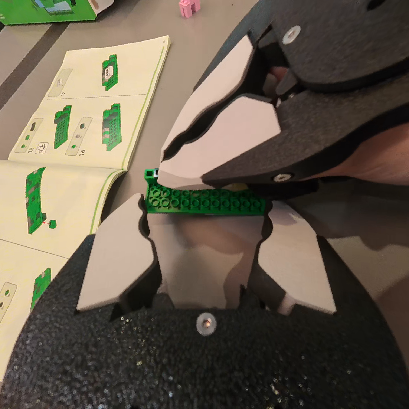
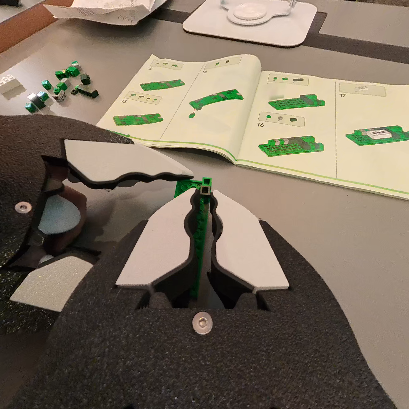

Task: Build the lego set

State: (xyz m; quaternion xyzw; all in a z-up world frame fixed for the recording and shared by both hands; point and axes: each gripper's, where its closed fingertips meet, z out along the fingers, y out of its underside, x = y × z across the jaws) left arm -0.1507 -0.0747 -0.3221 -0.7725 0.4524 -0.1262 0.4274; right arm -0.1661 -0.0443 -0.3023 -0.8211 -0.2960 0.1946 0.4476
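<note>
A long green lego plate (image 1: 199,202) with small green (image 2: 207,181) and grey (image 2: 204,190) bricks along one edge is held above the grey table. My left gripper (image 1: 205,202) spans it lengthwise, with a fingertip against each short end. My right gripper (image 2: 204,192) is shut on the plate (image 2: 200,232), which stands edge-on between its fingers. In the left wrist view the right gripper (image 1: 162,155) comes in from the upper right and covers the plate's brick-lined edge. One finger (image 2: 124,159) of the left gripper shows at the left of the right wrist view.
An open instruction booklet (image 2: 265,110) lies just beyond the grippers and also shows in the left wrist view (image 1: 99,110). Several loose green and grey bricks (image 2: 64,84) and a white brick (image 2: 10,86) lie far left. A white mat (image 2: 250,22), a paper bag (image 2: 106,8), a green box (image 1: 44,11) and a pink figure (image 1: 189,7) sit farther back. My right tips are roughly 25 centimeters from the pink figure (image 1: 189,7).
</note>
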